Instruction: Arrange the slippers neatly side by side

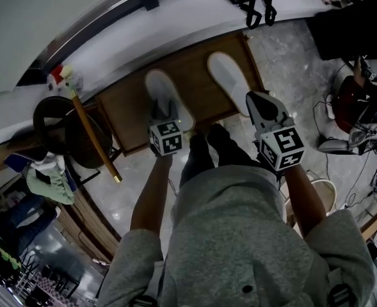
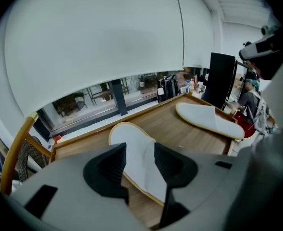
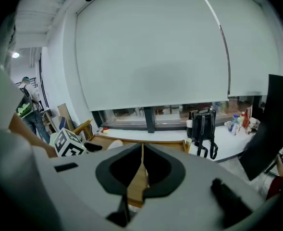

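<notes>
Reaching for a slipper is judged to be the step in hand; neither one is gripped yet.

- Surface (image 1: 127, 110): low wooden platform with a raised rim, set on a pale stone floor.
- Left slipper (image 1: 166, 94): white, flat on the surface toward its left half, one end near the near edge.
- Right slipper (image 1: 230, 82): white, towards the right edge and closer to the far edge. It is well apart from its mate. The head view shows the two roughly parallel, while the left gripper view shows the right slipper (image 2: 208, 119) at an angle to the left one.
- Left hand-held gripper (image 1: 165, 117): over the near end of the left slipper (image 2: 131, 146). Jaws stand moderately apart with the slipper's upper showing in the gap (image 2: 140, 160). Whether the pads touch it cannot be told.
- Right hand-held gripper (image 1: 255, 101): off the near right corner of the surface. Jaws pressed together, nothing between them (image 3: 142, 165).

Next move, as judged: lower and close the left jaws on the slipper's upper, then draw it towards its mate, ends level.
</notes>
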Demonstrator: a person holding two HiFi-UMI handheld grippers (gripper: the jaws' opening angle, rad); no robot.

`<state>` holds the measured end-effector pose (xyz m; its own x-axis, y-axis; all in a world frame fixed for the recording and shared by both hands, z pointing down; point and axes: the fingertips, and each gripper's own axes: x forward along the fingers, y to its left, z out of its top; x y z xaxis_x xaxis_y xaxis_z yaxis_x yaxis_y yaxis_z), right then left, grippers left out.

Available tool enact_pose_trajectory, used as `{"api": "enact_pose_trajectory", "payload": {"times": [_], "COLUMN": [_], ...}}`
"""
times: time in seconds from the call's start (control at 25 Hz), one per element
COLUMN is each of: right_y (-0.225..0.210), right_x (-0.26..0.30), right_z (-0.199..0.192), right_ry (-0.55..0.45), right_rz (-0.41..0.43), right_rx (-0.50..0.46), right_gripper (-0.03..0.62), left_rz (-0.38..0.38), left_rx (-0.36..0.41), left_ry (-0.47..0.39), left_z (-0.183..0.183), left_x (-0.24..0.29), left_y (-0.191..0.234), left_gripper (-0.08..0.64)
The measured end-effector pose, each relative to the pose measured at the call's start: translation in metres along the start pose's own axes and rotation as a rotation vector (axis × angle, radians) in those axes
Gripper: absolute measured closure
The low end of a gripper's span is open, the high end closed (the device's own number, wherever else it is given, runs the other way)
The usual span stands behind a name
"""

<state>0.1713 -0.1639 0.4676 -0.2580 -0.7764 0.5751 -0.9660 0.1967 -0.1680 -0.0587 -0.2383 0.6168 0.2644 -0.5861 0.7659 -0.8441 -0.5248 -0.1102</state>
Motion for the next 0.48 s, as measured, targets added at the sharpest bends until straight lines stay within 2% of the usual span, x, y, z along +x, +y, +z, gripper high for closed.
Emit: {"api": "enact_pose_trajectory", "payload": {"times": [0.48], "right_y": [-0.013], "right_x": [0.034], "right_z": [-0.027], "right_ry": [0.077], "right_rz": [0.075], "right_rx": [-0.016], "right_gripper": [0.55], "left_rz": [0.037], "left_rx": [-0.098], "left_ry": [-0.055], "left_z": [0.017], "left_x": [-0.036], "left_y": [0.0], "left_gripper": [0.377]}}
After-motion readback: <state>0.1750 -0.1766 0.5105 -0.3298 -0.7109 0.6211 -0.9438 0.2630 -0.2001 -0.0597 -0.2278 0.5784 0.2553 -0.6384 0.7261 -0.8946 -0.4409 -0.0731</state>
